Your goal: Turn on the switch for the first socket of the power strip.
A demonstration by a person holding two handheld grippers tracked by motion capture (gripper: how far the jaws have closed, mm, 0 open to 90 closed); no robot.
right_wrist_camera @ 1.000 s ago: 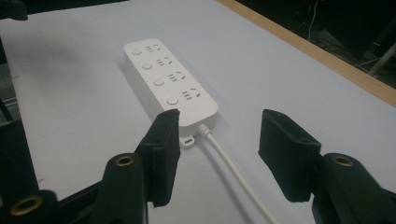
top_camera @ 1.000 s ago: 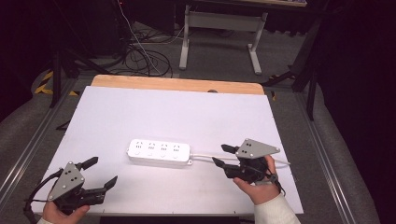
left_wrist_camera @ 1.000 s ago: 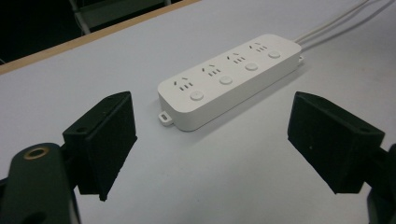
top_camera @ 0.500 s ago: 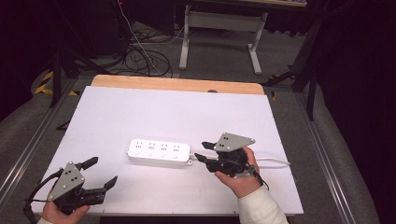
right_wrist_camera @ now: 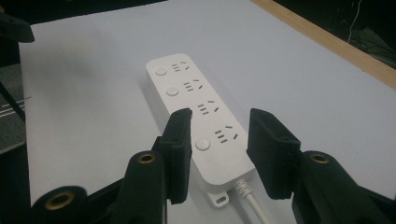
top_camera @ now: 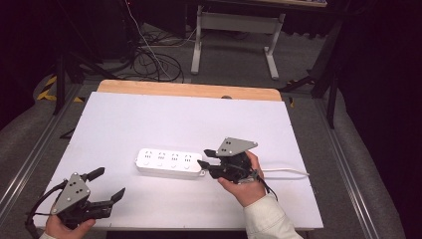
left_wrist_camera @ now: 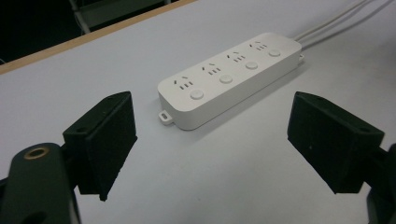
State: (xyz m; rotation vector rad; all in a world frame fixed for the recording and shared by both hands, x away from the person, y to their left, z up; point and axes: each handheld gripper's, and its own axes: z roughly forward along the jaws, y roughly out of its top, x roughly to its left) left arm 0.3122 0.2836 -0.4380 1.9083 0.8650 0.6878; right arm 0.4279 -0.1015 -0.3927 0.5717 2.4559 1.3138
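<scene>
White power strip (right_wrist_camera: 196, 123) between right fingers (right_wrist_camera: 180, 154)

Right gripper (top_camera: 205, 167) at power strip's (top_camera: 170, 162) cord end, jaws half-spread either side, just been closing, pads not touching it. Left gripper (top_camera: 109, 183) near the strip's front-left, jaws wide apart.

Looks like a lab or recording workspace: white-covered tabletop (top_camera: 149, 119) with wooden edge, dark surroundings, grey carpeted floor (top_camera: 234, 59), tangle of black cables (top_camera: 149, 59) on it, metal-legged stand (top_camera: 234, 30) behind, aluminium rails (top_camera: 30, 159) along both sides.
</scene>
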